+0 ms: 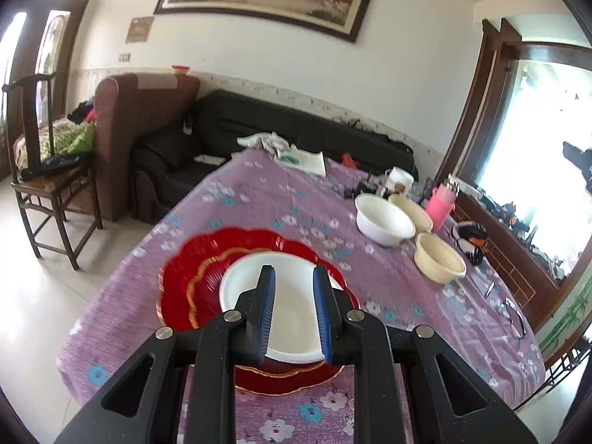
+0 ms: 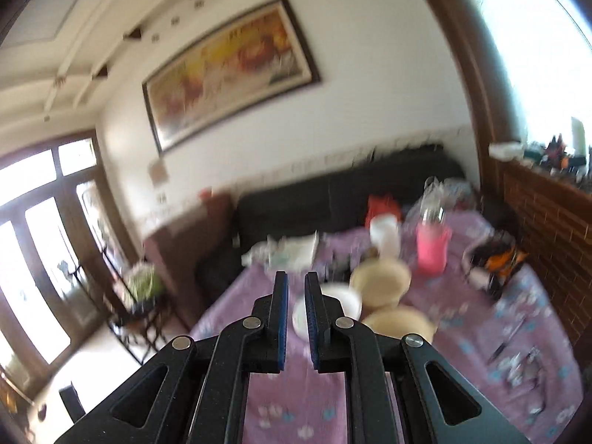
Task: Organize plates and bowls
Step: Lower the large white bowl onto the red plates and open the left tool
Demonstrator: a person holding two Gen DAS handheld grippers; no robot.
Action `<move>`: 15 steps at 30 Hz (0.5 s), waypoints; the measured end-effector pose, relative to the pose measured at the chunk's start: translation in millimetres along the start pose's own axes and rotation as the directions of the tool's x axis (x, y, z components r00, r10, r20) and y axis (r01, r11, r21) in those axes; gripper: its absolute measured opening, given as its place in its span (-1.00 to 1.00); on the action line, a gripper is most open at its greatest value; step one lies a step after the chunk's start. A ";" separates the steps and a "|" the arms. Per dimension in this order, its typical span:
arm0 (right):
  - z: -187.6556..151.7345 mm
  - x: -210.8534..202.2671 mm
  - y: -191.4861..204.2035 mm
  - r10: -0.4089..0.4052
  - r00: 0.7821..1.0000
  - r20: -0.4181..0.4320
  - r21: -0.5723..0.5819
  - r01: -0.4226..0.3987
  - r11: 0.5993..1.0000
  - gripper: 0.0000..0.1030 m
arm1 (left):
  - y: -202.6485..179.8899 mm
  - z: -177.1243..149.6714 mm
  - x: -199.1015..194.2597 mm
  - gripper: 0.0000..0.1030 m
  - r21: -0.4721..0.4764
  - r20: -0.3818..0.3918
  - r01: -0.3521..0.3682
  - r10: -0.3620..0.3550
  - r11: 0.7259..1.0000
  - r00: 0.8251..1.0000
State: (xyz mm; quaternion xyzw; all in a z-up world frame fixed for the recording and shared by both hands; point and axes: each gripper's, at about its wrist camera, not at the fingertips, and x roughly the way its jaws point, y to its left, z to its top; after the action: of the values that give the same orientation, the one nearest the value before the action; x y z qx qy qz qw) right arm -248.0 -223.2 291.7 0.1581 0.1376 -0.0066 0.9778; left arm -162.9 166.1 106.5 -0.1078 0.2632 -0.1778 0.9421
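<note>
The white plate [image 1: 292, 307] is seen lying flat on a stack of red plates [image 1: 192, 277] near the bench's near edge, the bench [image 1: 259, 199] being covered with a purple flowered cloth. The left claw [image 1: 294, 314] is held just above this plate; its jaws stand a little apart, and the plate's surface shows through the gap between them. No pad is seen pressing on the rim, so nothing is judged to be held there.

The bowls are grouped toward the bench's right edge, well apart from the plate stack: a white bowl [image 1: 384, 220], a cream bowl [image 1: 440, 262] nearer the front, and another cream bowl [image 1: 410, 207] behind. A pink bottle [image 1: 442, 199] stands just beyond them.

The right claw [image 2: 296, 303] is seen with its jaws drawn close together and nothing between them. In the blurred right wrist view the white bowl [image 2: 333, 307] lies directly ahead of and just below its tips, with the cream bowls [image 2: 381, 281] immediately to its right.

The coming move is therefore judged to turn on this: the bowls lie ahead of the right claw and far to the right of the left one, so the right hand is the nearer. Its jaws would have to be parted before any rim could be taken.
</note>
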 end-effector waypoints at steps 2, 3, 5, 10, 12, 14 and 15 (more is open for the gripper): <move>22.2 -17.3 10.5 -0.012 0.999 0.049 -0.016 0.013 1.000 -0.79 | 4.0 6.8 -12.0 -0.62 0.003 0.032 -0.018 0.017 1.000 0.999; 33.7 -24.3 16.8 -0.004 0.998 0.065 -0.024 0.005 1.000 -0.79 | 6.5 10.1 -18.0 -0.62 0.003 0.048 -0.026 0.026 1.000 0.998; 52.5 -36.2 26.5 0.019 0.996 0.085 -0.023 -0.017 1.000 -0.79 | 12.3 19.1 -34.0 -0.62 0.004 0.090 -0.052 0.051 0.999 0.995; 85.1 -66.4 53.6 0.066 0.990 0.127 -0.054 -0.060 0.997 -0.79 | 25.9 44.9 -78.0 -0.60 -0.008 0.195 -0.101 0.101 0.995 0.976; 91.7 -78.4 66.1 0.085 0.987 0.139 -0.084 -0.074 0.994 -0.79 | 28.9 54.9 -93.9 -0.59 -0.005 0.220 -0.111 0.110 0.994 0.969; 94.6 -87.4 76.6 0.101 0.983 0.153 -0.110 -0.085 0.990 -0.79 | 30.4 64.1 -108.3 -0.59 -0.002 0.236 -0.119 0.116 0.993 0.965; 94.3 -90.3 80.1 0.110 0.981 0.157 -0.120 -0.092 0.989 -0.79 | 31.6 68.1 -114.7 -0.59 -0.003 0.245 -0.123 0.120 0.992 0.962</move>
State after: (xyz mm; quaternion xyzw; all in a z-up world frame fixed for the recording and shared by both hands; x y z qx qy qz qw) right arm -305.2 -179.3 426.9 0.1087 0.0491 0.0379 0.9921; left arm -209.3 247.4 206.7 -0.1068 0.1500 -0.1066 0.9771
